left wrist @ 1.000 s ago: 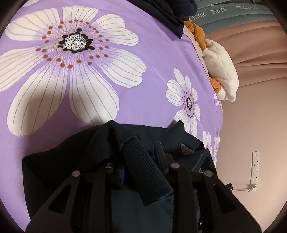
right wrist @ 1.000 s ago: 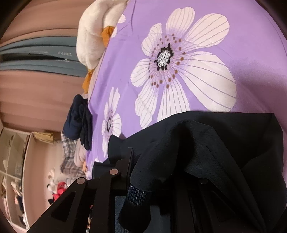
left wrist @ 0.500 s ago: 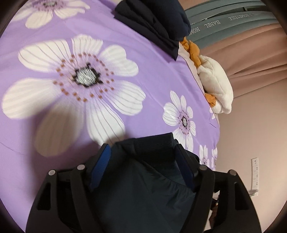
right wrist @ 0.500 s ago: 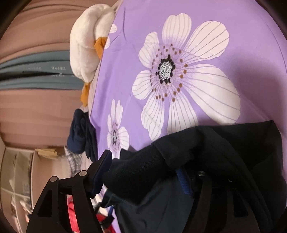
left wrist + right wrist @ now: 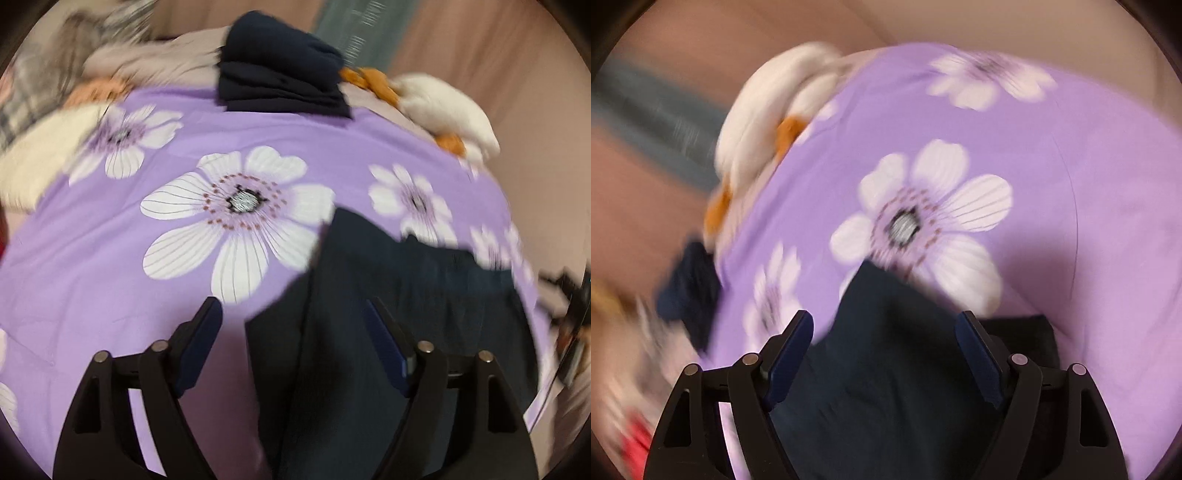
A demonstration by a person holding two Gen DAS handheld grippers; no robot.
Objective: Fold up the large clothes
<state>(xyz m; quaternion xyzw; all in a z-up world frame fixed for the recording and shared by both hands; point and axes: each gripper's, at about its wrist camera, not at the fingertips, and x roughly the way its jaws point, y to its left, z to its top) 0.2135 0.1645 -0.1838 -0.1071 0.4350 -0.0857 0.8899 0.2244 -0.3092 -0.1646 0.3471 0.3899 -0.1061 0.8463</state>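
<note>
Purple bedsheet [image 5: 110,266] lies bare beyond dark garment [image 5: 369,332]; both grippers [image 5: 293,332] [image 5: 884,343] opening, released.

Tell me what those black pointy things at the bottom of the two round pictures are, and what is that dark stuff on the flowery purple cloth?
Those are tongs. A person holds one in each hand, and a small camera on each looks forward along its two fingers. That is why the pictures look round and bendy. One picture comes from the left tongs, the other from the right tongs.

The purple cloth with white flowers is a bed sheet. The dark stuff is a big dark garment lying on it, waiting to be folded. Both tongs are opening right now. The garment shows between their fingers, but the pads do not squeeze it, so nothing is held.

At the far edge sit a folded dark pile and a white and orange plush toy. Everything is blurry because the hands are moving.
</note>
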